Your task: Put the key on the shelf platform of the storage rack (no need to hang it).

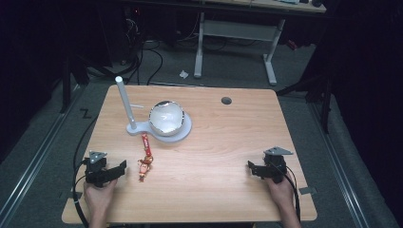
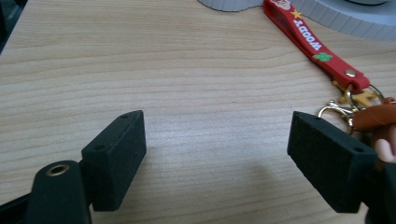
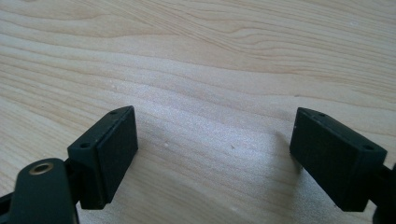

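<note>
Keychain [image 1: 145, 159] lies flat on the worktop [image 1: 214, 161], near the front left, its red strap [image 2: 308, 39] running back toward the white stand [image 1: 164, 130] and its figure end [image 2: 378, 123] pointing toward the person. Strap tip sits just beside the stand's base. Stand carries an upright post [image 1: 125, 102] and a shiny round bowl [image 1: 166, 117].

Left tongs [image 1: 124, 167] rest on the worktop just left of the figure end, jaws spread wide, nothing between them. In the left gripper view the gold clasp [image 2: 334, 109] and figure peek out just behind the right-hand jaw; cannot tell whether they touch it. Bare wood lies between the two pads.

Right tongs [image 1: 250, 167] sit at the front right, well apart from the keychain, jaws also spread, grasping nothing; bare wood grain lies between them.
</note>
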### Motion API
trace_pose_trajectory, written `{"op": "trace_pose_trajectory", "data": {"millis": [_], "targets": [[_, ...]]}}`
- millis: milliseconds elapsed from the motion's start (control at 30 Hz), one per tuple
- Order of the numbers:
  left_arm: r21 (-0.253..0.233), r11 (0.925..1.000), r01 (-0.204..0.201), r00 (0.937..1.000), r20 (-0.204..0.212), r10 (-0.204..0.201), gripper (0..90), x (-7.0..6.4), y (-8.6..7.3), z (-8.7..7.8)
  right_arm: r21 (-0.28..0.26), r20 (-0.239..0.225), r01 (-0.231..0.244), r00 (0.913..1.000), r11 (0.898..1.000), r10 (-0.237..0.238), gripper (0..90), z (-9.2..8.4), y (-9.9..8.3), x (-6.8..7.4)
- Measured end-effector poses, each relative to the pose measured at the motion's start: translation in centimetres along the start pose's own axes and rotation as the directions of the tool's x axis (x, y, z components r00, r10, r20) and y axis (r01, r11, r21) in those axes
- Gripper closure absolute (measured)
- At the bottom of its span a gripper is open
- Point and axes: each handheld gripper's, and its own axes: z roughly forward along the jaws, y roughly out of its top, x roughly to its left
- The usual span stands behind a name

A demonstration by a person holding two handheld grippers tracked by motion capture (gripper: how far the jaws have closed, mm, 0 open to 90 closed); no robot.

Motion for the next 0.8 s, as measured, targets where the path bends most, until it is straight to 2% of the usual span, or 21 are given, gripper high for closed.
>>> {"op": "trace_pose_trajectory", "data": {"millis": [100,200,267,367,500,533,633,667,767,800], "targets": [[0.004,0.9999,0.009,0.9998,0.017,-0.01,18.7,-0.5,0.4,-0.6,-0.001,-0.001,0.001,1.0,1.0,-0.001,15.0,0.0,0.0,0.0],[0.044,0.9989,-0.015,0.9989,0.045,0.013,16.8,-0.8,0.4,-1.2,0.0,-0.001,0.001,1.0,1.0,-0.001,15.0,0.0,0.0,0.0],[0.065,0.9979,0.0,0.999,0.044,-0.003,16.4,-1.2,0.5,-1.5,0.0,-0.001,0.001,1.0,1.0,-0.001,15.0,0.0,0.0,0.0],[0.056,0.9984,-0.01,0.9982,0.06,0.007,18.0,-1.6,0.5,-2.1,0.0,-0.001,0.001,1.0,1.0,-0.001,15.0,0.0,0.0,0.0],[0.082,0.9965,-0.019,0.9949,0.1,0.011,17.2,-2.0,0.7,-2.9,0.0,-0.001,0.001,1.0,1.0,-0.001,15.0,0.0,0.0,0.0],[0.089,0.996,-0.008,0.9953,0.097,-0.001,16.0,-2.1,0.7,-3.2,0.0,-0.001,0.001,1.0,1.0,-0.001,15.0,0.0,0.0,0.0],[0.102,0.9947,-0.016,0.9932,0.116,0.004,16.5,-2.3,0.6,-3.7,0.0,-0.001,0.001,1.0,1.0,-0.001,15.0,0.0,0.0,0.0],[0.117,0.9927,-0.031,0.9912,0.131,0.016,17.2,-2.5,0.4,-4.2,0.0,-0.001,0.001,1.0,1.0,-0.001,15.0,0.0,0.0,0.0],[0.122,0.9922,-0.023,0.9901,0.14,0.006,16.5,-2.9,-0.2,-4.7,0.0,-0.001,0.001,1.0,1.0,-0.001,15.0,0.0,0.0,0.0],[0.129,0.991,-0.034,0.9885,0.151,0.014,16.2,-2.9,-0.3,-4.9,0.0,-0.001,0.001,1.0,1.0,-0.001,15.0,0.0,0.0,0.0]]}}
